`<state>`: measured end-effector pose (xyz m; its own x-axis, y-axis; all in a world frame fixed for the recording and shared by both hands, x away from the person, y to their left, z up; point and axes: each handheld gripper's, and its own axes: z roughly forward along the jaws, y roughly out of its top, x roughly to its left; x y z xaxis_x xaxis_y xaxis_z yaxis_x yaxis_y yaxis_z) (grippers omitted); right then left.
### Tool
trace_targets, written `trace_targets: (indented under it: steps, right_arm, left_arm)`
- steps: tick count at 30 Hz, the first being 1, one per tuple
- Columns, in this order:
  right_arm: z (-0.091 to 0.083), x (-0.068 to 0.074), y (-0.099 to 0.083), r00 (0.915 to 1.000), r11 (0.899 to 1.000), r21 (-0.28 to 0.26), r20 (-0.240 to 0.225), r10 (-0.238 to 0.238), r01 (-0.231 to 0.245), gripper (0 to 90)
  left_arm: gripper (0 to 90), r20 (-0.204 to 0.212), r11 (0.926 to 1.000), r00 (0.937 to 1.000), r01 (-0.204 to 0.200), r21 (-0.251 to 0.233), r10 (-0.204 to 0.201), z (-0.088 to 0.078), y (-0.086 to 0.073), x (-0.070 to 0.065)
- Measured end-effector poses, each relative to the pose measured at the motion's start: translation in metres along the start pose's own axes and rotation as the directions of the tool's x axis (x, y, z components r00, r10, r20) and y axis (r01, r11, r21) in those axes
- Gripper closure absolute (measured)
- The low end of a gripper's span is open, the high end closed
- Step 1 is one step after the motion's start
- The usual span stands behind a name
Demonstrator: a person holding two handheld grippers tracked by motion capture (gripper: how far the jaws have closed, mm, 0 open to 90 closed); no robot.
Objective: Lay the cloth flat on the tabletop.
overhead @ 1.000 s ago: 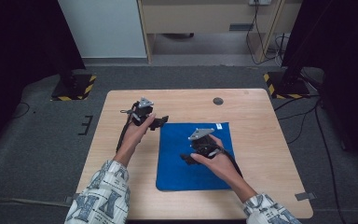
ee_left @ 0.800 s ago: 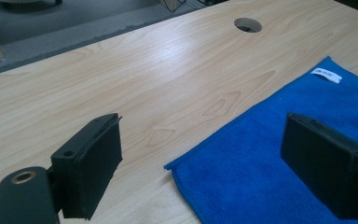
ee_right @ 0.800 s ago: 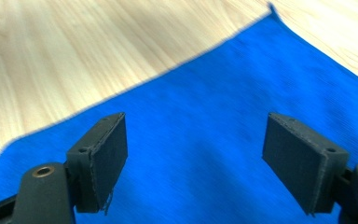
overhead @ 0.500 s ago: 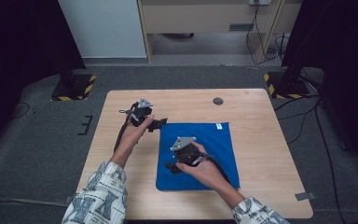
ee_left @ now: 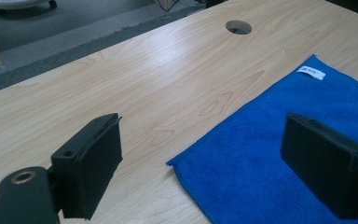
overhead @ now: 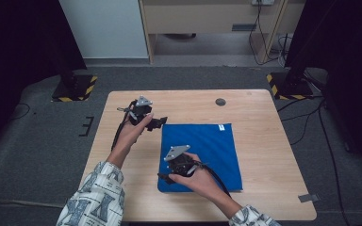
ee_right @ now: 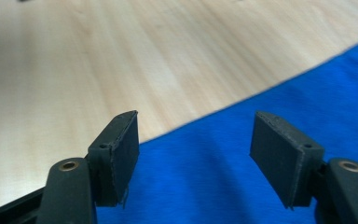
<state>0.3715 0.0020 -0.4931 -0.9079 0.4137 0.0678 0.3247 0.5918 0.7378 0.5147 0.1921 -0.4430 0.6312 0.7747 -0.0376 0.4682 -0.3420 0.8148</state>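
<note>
Blue cloth lies flat on the bench. Left claw wide at its far-left corner; right claw, just narrowing, empty over the near-left edge. Risk: pads pinch bare bench, missing cloth.

Left tongs held out from left hand, jaws wide apart, nothing between them. Left forearm stretched forward, patterned sleeve at elbow. Right tongs in right hand, pointed toward person's left, tips low, jaws just been closing yet parted, nothing between pads. Right forearm angled in from lower right.
</note>
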Motion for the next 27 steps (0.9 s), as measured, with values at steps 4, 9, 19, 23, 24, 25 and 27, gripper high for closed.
trace_targets:
  steps: [4, 9, 19, 23, 24, 25, 27]
  right_arm:
    - [0.000, 0.011, -0.002, 0.9993, 1.000, -0.001, -0.020, -0.030, 0.030, 41.2]
    - [0.000, 0.020, -0.007, 0.9981, 0.999, 0.001, -0.038, -0.048, 0.048, 50.8]
    - [0.011, 0.035, -0.019, 0.9984, 0.998, 0.027, -0.028, -0.049, 0.050, 54.9]
    - [0.014, 0.039, -0.024, 0.9992, 0.998, 0.043, -0.012, -0.039, 0.039, 52.3]
    - [0.016, 0.040, -0.025, 0.9992, 0.998, 0.053, -0.011, -0.039, 0.039, 51.6]
    - [0.017, 0.040, -0.026, 0.9990, 0.998, 0.055, -0.011, -0.043, 0.043, 51.3]
    - [0.019, 0.041, -0.026, 0.9984, 0.996, 0.062, -0.001, -0.057, 0.057, 51.5]
  left_arm:
    - [12.0, -0.005, 1.0000, 1.0000, -0.004, 0.001, 0.004, -0.002, 0.002, 0.001]
    - [12.0, 0.003, 0.9999, 0.9999, -0.015, 0.007, 0.015, -0.003, 0.002, -0.002]
    - [12.0, 0.012, 0.9998, 0.9997, -0.020, 0.005, 0.020, 0.000, 0.008, -0.001]
    - [12.0, 0.011, 1.0000, 0.9999, -0.003, -0.006, 0.003, 0.002, 0.007, 0.001]
    - [12.1, 0.013, 1.0000, 0.9999, -0.002, -0.002, 0.002, 0.003, 0.007, 0.002]
    - [12.0, 0.011, 1.0000, 0.9999, -0.001, 0.003, 0.001, 0.004, 0.006, 0.002]
    - [12.0, 0.008, 0.9999, 1.0000, -0.001, 0.017, 0.001, 0.006, 0.005, 0.003]
